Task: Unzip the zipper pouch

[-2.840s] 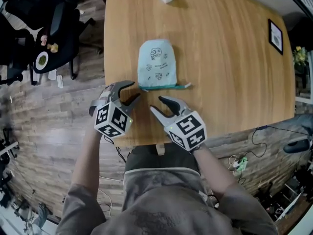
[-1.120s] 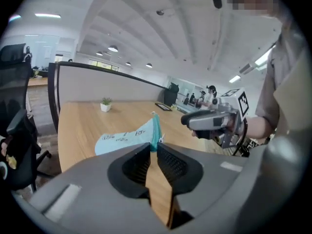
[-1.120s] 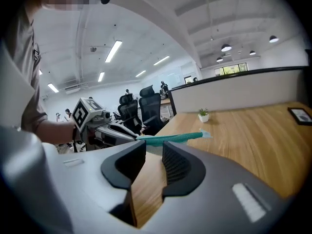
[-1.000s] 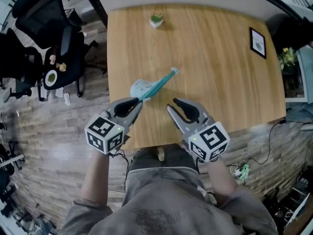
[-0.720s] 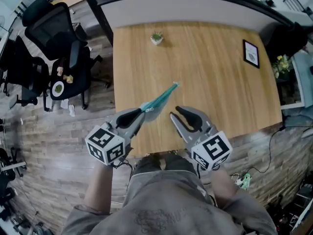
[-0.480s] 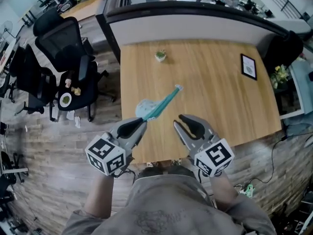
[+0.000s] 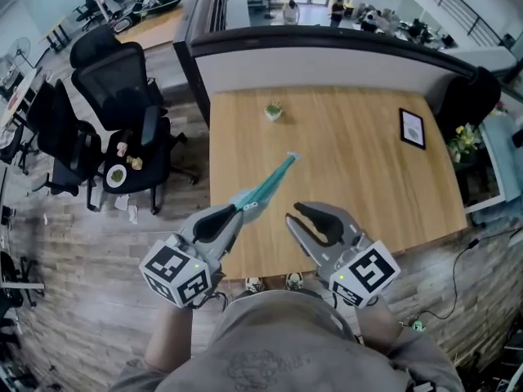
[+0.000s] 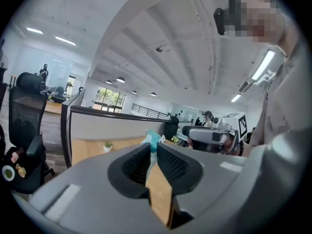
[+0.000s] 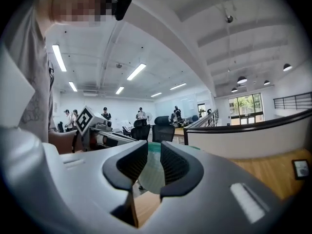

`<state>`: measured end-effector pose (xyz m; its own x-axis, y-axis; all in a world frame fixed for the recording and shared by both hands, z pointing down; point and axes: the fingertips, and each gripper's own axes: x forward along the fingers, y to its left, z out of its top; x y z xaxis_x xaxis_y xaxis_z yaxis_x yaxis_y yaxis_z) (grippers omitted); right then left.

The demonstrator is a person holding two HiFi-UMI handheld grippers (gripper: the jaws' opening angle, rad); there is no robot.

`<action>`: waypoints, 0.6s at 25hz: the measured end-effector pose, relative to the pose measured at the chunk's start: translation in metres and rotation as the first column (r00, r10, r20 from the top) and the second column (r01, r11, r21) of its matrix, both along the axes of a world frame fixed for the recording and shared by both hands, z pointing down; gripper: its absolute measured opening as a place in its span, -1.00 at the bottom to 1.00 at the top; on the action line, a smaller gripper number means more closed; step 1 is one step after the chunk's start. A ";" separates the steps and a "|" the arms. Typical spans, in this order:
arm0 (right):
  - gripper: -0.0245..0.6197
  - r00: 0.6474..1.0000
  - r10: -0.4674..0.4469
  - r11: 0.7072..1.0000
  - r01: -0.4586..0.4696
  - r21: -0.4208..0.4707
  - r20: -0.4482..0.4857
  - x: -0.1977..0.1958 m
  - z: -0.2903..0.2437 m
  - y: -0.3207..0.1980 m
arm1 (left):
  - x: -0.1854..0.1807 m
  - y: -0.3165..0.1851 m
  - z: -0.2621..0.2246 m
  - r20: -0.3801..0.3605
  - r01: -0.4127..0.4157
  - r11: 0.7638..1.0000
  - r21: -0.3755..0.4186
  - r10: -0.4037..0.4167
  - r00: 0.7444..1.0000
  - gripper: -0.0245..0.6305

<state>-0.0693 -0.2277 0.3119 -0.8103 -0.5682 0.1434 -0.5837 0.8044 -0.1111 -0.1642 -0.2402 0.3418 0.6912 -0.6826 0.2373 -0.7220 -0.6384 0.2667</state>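
Our left gripper (image 7: 235,213) has its jaws clamped on the near end of the zipper pouch (image 7: 268,182), which hangs edge-on above the table (image 7: 368,178), near left. It looks light, soft and floppy. The right gripper (image 7: 292,214), its jaws parted and empty, should pinch the small zipper pull.

A light wooden table (image 7: 368,170) fills the middle of the head view. A small potted plant (image 7: 274,111) stands near its far edge, upper centre. A dark picture frame (image 7: 411,128) lies toward its right edge. A curved, dark-topped partition (image 7: 343,43) runs behind the table. Black office chairs (image 7: 122,76) stand at the upper left, with a round white plate (image 7: 117,175) on a dark seat just below them. Wood-plank floor (image 7: 65,251) covers the left side.
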 end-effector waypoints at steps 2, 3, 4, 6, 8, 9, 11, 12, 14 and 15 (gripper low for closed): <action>-0.64 0.999 -0.027 0.999 0.028 -0.026 0.046 -0.006 -0.001 0.001 | 0.001 0.000 -0.004 0.023 -0.004 1.000 0.028 0.003 1.000 -0.79; -0.63 0.998 -0.037 0.999 0.040 -0.037 0.060 -0.009 -0.001 0.000 | 0.002 0.000 -0.006 0.031 -0.005 0.999 0.041 0.004 1.000 -0.79; -0.64 0.997 -0.047 0.998 0.049 -0.044 0.062 -0.013 0.000 0.000 | 0.002 -0.001 -0.008 0.037 -0.006 0.999 0.052 0.004 0.999 -0.79; -0.64 0.996 -0.063 0.996 0.066 -0.052 0.056 -0.019 0.002 -0.002 | 0.004 -0.002 -0.012 0.057 -0.008 0.997 0.075 0.003 0.998 -0.79; -0.63 0.996 -0.076 0.995 0.080 -0.061 0.055 -0.024 0.003 -0.004 | 0.010 -0.002 -0.013 0.091 -0.017 0.995 0.096 0.008 0.996 -0.79; -0.63 0.995 -0.079 0.995 0.082 -0.065 0.056 -0.025 0.004 -0.005 | 0.013 -0.002 -0.013 0.108 -0.023 0.994 0.102 0.012 0.994 -0.79; -0.63 0.995 -0.074 0.994 0.079 -0.075 0.062 -0.026 0.004 -0.008 | 0.019 -0.002 -0.013 0.141 -0.034 0.993 0.110 0.019 0.990 -0.79; -0.63 0.995 -0.072 0.993 0.078 -0.085 0.068 -0.025 0.005 -0.009 | 0.023 -0.002 -0.012 0.160 -0.041 0.993 0.112 0.023 0.987 -0.79; -0.63 0.995 -0.065 0.992 0.073 -0.104 0.075 -0.024 0.008 -0.011 | 0.031 -0.001 -0.011 0.194 -0.064 0.991 0.118 0.040 0.980 -0.79; -0.63 0.995 -0.061 0.992 0.069 -0.109 0.073 -0.023 0.010 -0.011 | 0.036 -0.001 -0.012 0.206 -0.077 0.989 0.128 0.049 0.977 -0.79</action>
<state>-0.0921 -0.2387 0.3215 -0.8551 -0.4977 0.1452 -0.5184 0.8208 -0.2400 -0.1287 -0.2413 0.3299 0.6810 -0.6745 0.2851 -0.7093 -0.7044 0.0278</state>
